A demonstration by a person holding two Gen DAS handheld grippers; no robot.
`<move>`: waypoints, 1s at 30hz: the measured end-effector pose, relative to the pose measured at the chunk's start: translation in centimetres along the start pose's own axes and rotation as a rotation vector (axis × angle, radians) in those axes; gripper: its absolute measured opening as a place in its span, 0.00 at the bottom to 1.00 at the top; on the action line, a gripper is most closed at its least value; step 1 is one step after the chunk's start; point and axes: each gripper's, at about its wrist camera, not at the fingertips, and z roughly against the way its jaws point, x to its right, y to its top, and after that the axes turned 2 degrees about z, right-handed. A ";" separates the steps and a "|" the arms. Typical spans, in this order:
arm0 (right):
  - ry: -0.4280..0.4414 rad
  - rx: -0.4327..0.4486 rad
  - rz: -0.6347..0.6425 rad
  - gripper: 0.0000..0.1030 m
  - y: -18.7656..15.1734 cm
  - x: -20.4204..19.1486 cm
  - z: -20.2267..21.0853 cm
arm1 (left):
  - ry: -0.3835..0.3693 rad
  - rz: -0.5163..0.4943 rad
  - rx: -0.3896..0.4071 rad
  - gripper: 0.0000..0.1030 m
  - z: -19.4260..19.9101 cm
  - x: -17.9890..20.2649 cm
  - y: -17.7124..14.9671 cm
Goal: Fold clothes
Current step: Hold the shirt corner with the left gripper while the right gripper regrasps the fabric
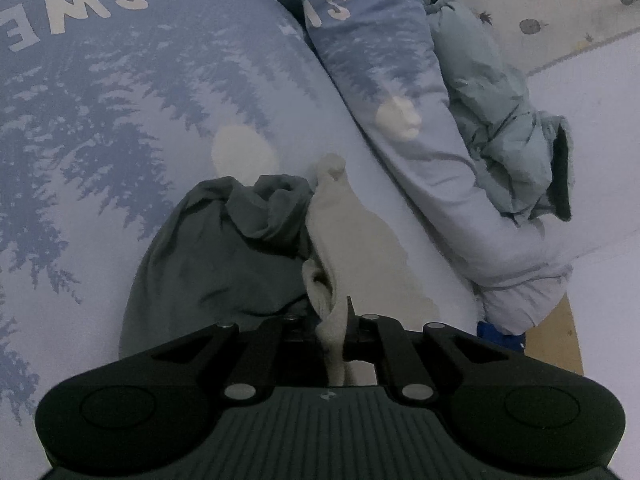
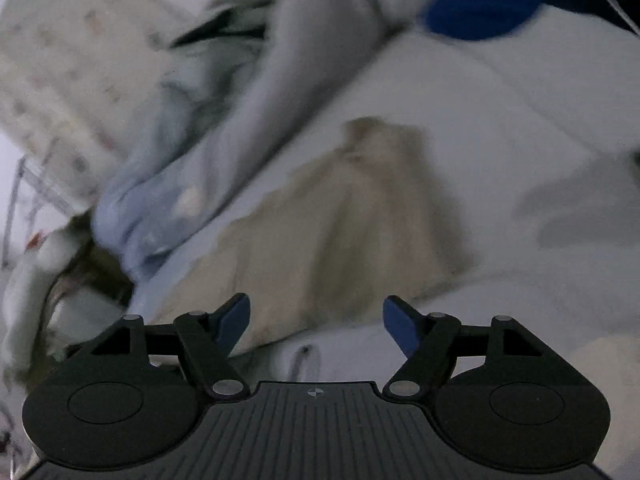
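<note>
Blue tree-print duvet (image 1: 100, 128) fills nine o'clock; rolled quilt edge (image 1: 400, 120) at one; leaf-pattern mat (image 1: 560, 12) beyond, two o'clock.

Soft matt cotton on the printed bed cover (image 1: 120, 128), smooth, with flat pale lettering. Thicker fleecy knit on the cream garment (image 1: 340, 240), slightly fuzzy; thin, creased, matt weave on the grey-green garment (image 1: 208, 248). Puffy, faintly sheeny quilted fabric on the pale blue jacket (image 1: 492, 120). Matt black plastic on the left tool (image 1: 332, 332), ribbed housing, small shiny metal pins. Smooth blue pads (image 2: 396, 324) on the right tool (image 2: 316, 320).
</note>
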 end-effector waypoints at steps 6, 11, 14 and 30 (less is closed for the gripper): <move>0.011 0.025 -0.179 0.74 0.0 7.2 -2.6 | 0.041 -0.013 0.005 0.10 0.0 0.6 -0.1; 0.025 0.030 -0.276 0.74 0.5 10.9 -5.0 | 0.056 -0.035 0.008 0.10 0.1 1.1 -0.2; 0.039 0.002 -0.249 0.74 0.6 9.7 -6.1 | 0.061 -0.037 0.008 0.10 0.1 1.1 -0.4; 0.129 0.159 -0.246 0.09 4.6 4.0 -2.1 | -0.136 -0.004 0.101 0.10 2.3 2.7 -0.8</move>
